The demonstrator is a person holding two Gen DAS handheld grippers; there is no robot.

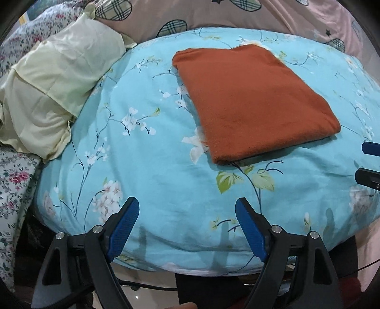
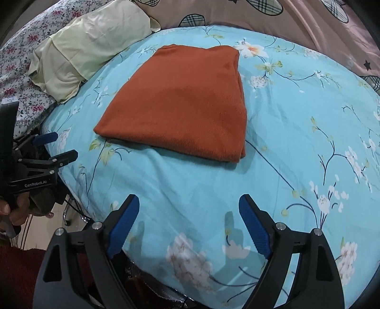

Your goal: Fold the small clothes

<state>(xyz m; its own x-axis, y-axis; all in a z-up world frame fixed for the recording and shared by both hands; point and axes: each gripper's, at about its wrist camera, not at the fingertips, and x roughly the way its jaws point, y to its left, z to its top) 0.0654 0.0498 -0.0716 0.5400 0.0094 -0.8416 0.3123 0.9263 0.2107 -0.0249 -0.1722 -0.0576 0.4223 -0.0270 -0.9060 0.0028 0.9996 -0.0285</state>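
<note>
**Orange garment folded flat, both grippers empty**

So the rust-orange knit garment [image 1: 254,102] is lying folded into a neat rectangle on the turquoise floral duvet [image 1: 147,152], flat, with its doubled edges stacked. Nothing is touching it.

The left gripper [image 1: 187,209] sits near the garment's near edge but apart from it, off to the garment's left, jaws spread wide with nothing between the blue pads [image 1: 124,225]. The right gripper [image 2: 188,206] is the same deal: wide apart, empty, hovering over bare duvet on the near side of the garment.

Beyond the garment's far-left corner there's a pale yellow pillow [image 1: 59,83], and past its far edge a pink quilt with plaid patches [image 1: 237,14].
</note>
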